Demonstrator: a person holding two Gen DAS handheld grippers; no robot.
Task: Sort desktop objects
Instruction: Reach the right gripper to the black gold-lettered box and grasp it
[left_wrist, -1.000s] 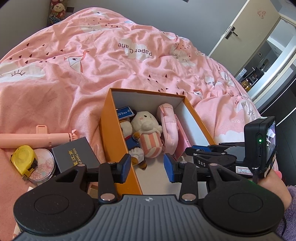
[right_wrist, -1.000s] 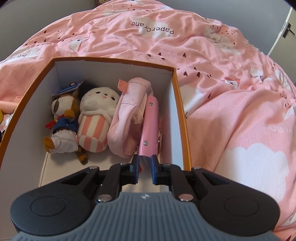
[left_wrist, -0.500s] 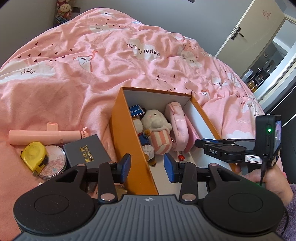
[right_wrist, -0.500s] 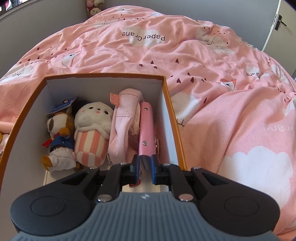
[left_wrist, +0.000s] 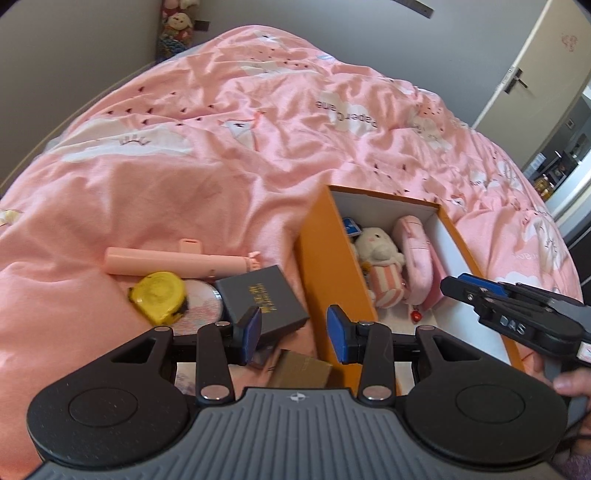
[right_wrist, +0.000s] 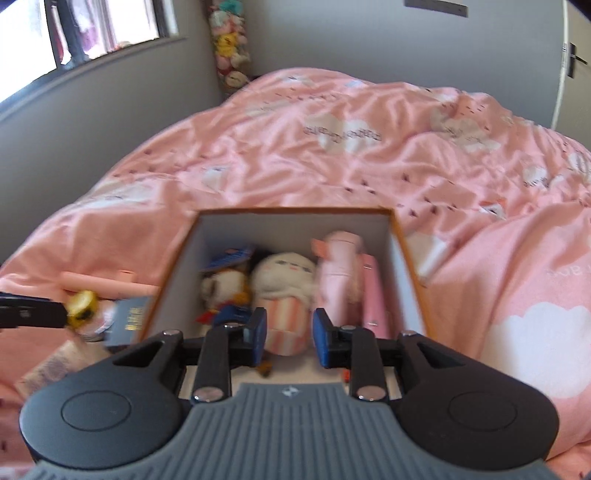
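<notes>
Orange cardboard box (right_wrist: 413, 280) holds plush toys and a flat pink case (right_wrist: 375, 295). My right gripper (right_wrist: 289, 338) above it is opening, empty. My left gripper (left_wrist: 295, 334) stands half open, empty, beside the box.

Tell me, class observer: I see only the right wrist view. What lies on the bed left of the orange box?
Observer: A yellow tape measure lies beside a dark box with gold lettering.
Operator: My view blurs there. Anything behind them?
Observer: A long pink stick lies across the blanket.
Operator: Is the left gripper holding something?
Observer: No, the left gripper is open, empty.
</notes>
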